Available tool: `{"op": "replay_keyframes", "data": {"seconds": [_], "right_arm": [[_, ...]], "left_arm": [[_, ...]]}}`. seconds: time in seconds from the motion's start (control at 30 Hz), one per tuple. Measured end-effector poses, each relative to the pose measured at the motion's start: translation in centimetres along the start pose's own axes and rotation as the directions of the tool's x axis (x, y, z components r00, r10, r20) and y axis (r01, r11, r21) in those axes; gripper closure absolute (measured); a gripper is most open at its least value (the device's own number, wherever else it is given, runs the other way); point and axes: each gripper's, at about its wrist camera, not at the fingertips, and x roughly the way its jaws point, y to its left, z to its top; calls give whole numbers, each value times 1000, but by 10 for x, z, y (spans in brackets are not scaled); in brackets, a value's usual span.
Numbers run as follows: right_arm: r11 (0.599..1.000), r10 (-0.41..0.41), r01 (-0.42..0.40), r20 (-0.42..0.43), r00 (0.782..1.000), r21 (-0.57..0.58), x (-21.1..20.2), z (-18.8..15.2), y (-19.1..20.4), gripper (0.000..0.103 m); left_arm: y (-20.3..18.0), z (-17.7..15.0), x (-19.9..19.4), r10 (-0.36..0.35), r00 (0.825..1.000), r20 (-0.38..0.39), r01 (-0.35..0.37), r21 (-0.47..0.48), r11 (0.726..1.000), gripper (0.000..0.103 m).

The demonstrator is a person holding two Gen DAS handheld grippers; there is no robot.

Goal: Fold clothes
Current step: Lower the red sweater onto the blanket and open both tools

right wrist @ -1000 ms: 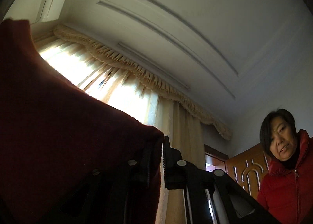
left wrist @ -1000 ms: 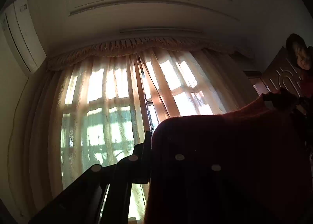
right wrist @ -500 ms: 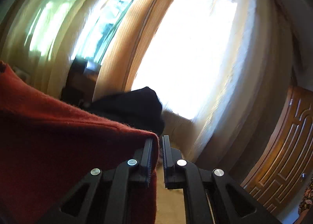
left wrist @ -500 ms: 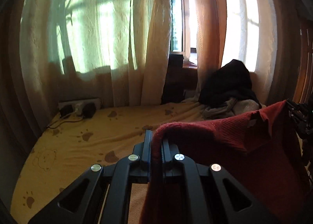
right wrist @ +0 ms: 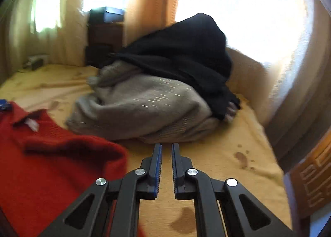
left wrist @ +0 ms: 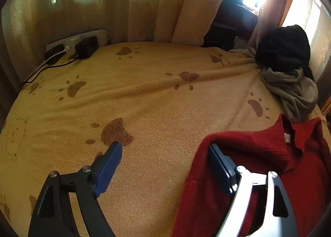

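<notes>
A red knit sweater point(left wrist: 269, 154) lies on the yellow paw-print blanket point(left wrist: 155, 102); it also shows at the left of the right wrist view point(right wrist: 51, 164). My left gripper point(left wrist: 165, 150) is wide open just above the blanket, its right finger resting against the sweater's shoulder fold. My right gripper point(right wrist: 166, 148) holds nothing, its jaws a narrow gap apart, just right of the sweater's other shoulder.
A pile of grey point(right wrist: 144, 104) and black point(right wrist: 186, 50) clothes sits at the back right of the bed, also in the left wrist view point(left wrist: 287, 71). A power strip with plugs point(left wrist: 72, 46) lies at the back left. Curtains point(left wrist: 144, 5) hang behind; a wooden door point(right wrist: 310, 185) is right.
Both grippers came down from holding the sweater up in the air to the bed. Both let go of the sweater, which now lies on the blanket.
</notes>
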Motion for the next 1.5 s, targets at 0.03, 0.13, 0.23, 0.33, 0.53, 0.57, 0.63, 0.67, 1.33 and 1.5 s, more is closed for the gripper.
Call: {"op": "replay_keyframes", "data": {"seconds": [0.03, 0.13, 0.23, 0.33, 0.53, 0.57, 0.63, 0.67, 1.33, 1.5], "right_arm": [[994, 111, -111, -35, 993, -17, -1, 4, 14, 92], [949, 297, -309, -151, 943, -61, 12, 6, 58, 92], [929, 322, -356, -246, 914, -103, 37, 1, 99, 92], [940, 291, -321, -211, 933, -120, 55, 15, 114, 92], [966, 253, -259, -160, 954, -18, 97, 78, 105, 92], [961, 277, -273, -155, 948, 42, 104, 85, 97, 92], [939, 334, -312, -166, 928, 147, 114, 93, 83, 92], [935, 342, -318, -162, 926, 154, 111, 93, 81, 92], [976, 215, -217, 78, 973, 12, -38, 36, 14, 17], [990, 100, -107, 74, 992, 89, -106, -38, -41, 17]], "left_arm": [[-8, -1, -6, 0, 1000, 9, 0, 35, 999, 17], [-34, -7, -23, 24, 999, 41, -30, 159, 987, 17], [-47, -6, -28, 38, 998, 53, -48, 210, 977, 17], [-37, 2, -17, 42, 998, 44, -48, 155, 987, 17], [-14, 7, 1, 25, 999, 20, -26, 55, 998, 17], [-16, 5, -5, 15, 1000, 24, -16, 67, 998, 17], [-22, 1, -18, -8, 999, 31, 5, 94, 996, 17], [-27, -1, -25, -22, 999, 35, 18, 113, 993, 17], [-11, -44, -51, -111, 994, 4, 111, 27, 994, 14], [-25, -63, -81, -139, 990, 30, 137, 60, 989, 13]]}}
